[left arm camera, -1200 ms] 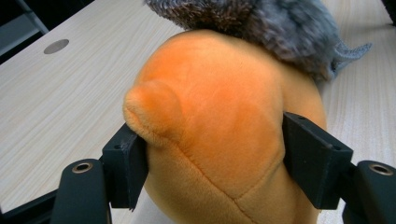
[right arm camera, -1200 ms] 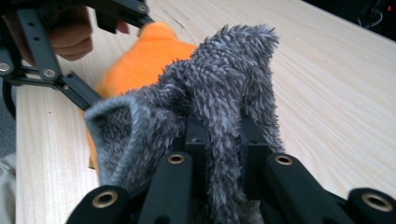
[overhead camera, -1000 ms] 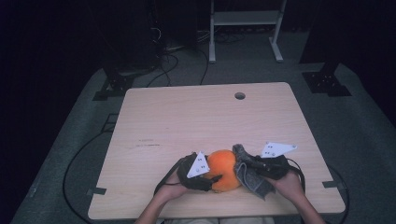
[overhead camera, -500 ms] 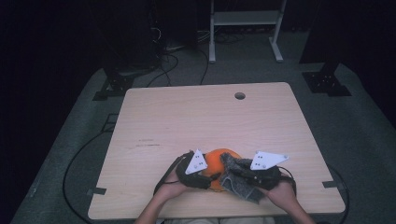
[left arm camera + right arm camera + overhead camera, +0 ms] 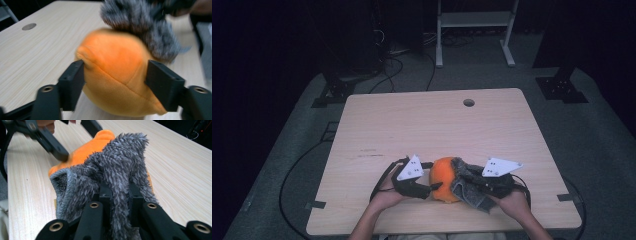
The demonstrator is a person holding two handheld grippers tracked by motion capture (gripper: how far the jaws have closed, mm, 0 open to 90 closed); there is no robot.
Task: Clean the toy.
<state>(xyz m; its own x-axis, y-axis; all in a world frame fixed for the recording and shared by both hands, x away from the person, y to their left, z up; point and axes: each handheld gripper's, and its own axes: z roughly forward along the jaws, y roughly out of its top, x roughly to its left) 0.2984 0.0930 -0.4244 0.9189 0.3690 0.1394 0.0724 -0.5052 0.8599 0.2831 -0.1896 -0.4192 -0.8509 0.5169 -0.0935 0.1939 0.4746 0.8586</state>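
Observation:
An orange plush ball (image 5: 442, 175) (image 5: 117, 75) rests on the wooden table (image 5: 422, 125) near its front edge. My left gripper (image 5: 432, 176) (image 5: 116, 85) reaches it from the left. Its jaws have just been closing, and both pads (image 5: 73, 82) now press the plush's sides. A grey fuzzy cloth (image 5: 467, 189) (image 5: 117, 167) is draped over the ball's right side and top. My right gripper (image 5: 479, 185) (image 5: 118, 192) is shut on a fold of that cloth. In the right gripper view, the left gripper's black fingers (image 5: 53, 147) show beyond the plush (image 5: 87, 147).
A round cable hole (image 5: 468, 102) sits near the table's far edge. Black cables (image 5: 287, 180) trail over the left edge to the carpet. A white stand (image 5: 472, 30) and dark equipment are behind the table.
The right hand has carried the grey cloth leftward, over more of the orange plush. The left hand has stayed in place beside the plush.

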